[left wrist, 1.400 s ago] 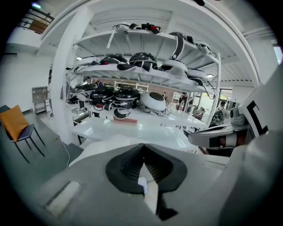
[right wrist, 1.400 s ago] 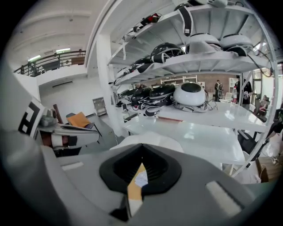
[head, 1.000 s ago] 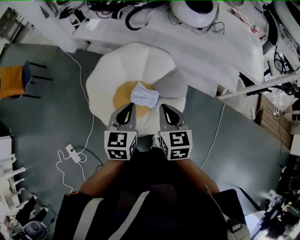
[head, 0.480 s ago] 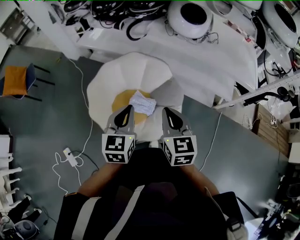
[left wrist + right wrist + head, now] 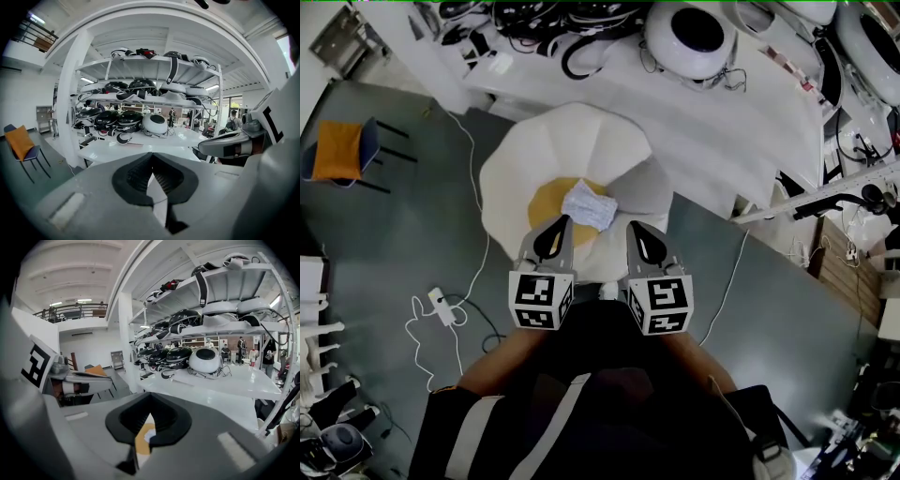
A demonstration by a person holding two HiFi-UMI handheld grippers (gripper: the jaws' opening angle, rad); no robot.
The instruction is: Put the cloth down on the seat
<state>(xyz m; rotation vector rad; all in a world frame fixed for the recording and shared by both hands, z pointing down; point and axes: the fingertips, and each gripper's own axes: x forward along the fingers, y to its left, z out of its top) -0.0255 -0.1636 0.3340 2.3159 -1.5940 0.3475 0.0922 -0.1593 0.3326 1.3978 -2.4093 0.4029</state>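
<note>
A small pale patterned cloth lies crumpled on the yellow seat pad of a white round shell chair. My left gripper and right gripper hover side by side just short of the chair's near edge, both shut with nothing in them. Neither touches the cloth. In the left gripper view the jaws of the left gripper meet. The right gripper is likewise shut in its own view, and a sliver of the yellow pad and the cloth shows through the slot between its jaws.
A white table with helmets and cables stands behind the chair, below shelves of helmets. An orange-seated chair is at the left. A power strip and white cables lie on the grey floor.
The cloth stays put on the seat pad. Both grippers remain shut and side by side, having shifted only slightly as the head view moved.
</note>
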